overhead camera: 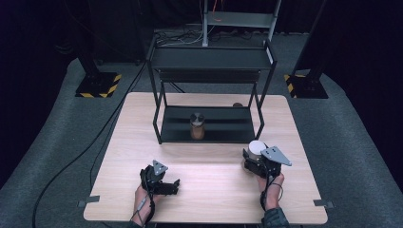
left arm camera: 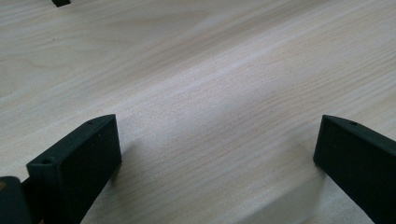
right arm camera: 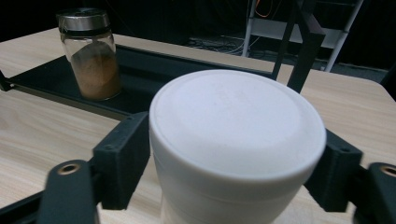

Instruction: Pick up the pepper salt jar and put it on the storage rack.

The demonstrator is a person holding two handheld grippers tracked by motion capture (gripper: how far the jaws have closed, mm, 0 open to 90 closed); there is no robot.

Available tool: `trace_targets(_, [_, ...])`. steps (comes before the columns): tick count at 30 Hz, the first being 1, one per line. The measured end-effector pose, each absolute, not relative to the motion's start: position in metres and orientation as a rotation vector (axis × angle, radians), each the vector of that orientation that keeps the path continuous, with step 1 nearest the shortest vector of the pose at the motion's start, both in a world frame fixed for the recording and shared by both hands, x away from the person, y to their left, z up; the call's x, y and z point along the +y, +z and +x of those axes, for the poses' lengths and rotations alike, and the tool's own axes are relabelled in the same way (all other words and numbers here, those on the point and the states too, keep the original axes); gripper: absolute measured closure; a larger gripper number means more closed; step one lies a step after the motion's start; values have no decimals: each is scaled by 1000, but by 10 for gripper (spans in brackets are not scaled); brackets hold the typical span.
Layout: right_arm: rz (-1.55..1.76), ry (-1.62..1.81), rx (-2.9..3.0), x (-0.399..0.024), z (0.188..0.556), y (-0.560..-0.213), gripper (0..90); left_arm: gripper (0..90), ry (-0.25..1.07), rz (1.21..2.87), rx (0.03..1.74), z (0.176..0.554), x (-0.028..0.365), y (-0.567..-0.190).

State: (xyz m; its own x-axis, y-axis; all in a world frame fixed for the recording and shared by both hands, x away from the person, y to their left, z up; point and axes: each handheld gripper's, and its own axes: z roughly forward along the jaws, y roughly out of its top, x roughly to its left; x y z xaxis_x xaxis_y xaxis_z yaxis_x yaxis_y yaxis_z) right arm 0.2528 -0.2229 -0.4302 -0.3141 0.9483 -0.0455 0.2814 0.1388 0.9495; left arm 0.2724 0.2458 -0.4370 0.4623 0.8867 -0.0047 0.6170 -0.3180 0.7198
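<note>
My right gripper (overhead camera: 254,159) reaches forward near the surface's (overhead camera: 209,199) right edge, fingers (right arm camera: 122,158) clamped on the upright white container (right arm camera: 236,144) before the black rack (overhead camera: 209,128). My left gripper (overhead camera: 164,183) lies low, angled rightward, fingers (left arm camera: 77,163) spread wide, empty.

A glass spice jar (overhead camera: 197,126) stands on the black rack's (overhead camera: 209,59) lower shelf on the wooden table (overhead camera: 133,142).

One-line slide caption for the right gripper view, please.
Right gripper clamps a white-lidded jar; spice jar waits on the shelf.
</note>
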Motion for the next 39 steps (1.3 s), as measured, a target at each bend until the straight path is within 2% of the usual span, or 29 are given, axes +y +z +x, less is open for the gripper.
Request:
trace_targets(4, [1216,1222,1708,-228,252,-432,325,1,525,2050,1249,272,246,-437])
trace_targets(39, [1188,1255,1750,-221,255,-414,332,2,526,2047,1253,272,245,-437])
